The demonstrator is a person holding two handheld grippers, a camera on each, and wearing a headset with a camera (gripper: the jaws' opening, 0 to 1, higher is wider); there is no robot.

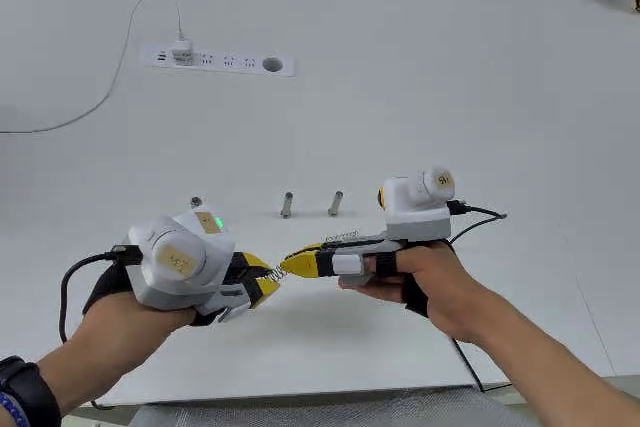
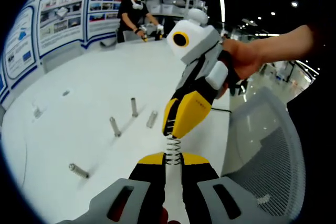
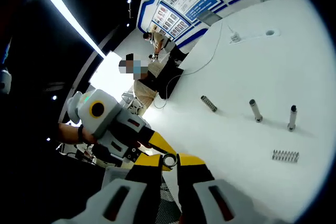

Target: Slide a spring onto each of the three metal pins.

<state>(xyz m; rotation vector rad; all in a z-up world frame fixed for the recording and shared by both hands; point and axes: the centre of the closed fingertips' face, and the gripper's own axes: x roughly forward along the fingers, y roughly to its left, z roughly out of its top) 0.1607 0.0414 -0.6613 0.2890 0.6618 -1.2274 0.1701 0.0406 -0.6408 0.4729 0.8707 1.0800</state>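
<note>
Spring [image 2: 173,148] spanning left claw [image 2: 173,161], right claw [image 2: 177,127]

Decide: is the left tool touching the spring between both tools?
Touching. The left gripper view shows the spring, its lower end pinched between the yellow tips of the left tool.

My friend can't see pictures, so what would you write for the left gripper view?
A small spring spans between two yellow-tipped claws: the left claw at the bottom and the right claw reaching down from above. Behind them, two metal pins stand on a white table.

3 springs [image 3: 208,103] [image 3: 285,155] [image 3: 169,160], 2 upright pins [image 3: 255,110] [image 3: 292,117]
</note>
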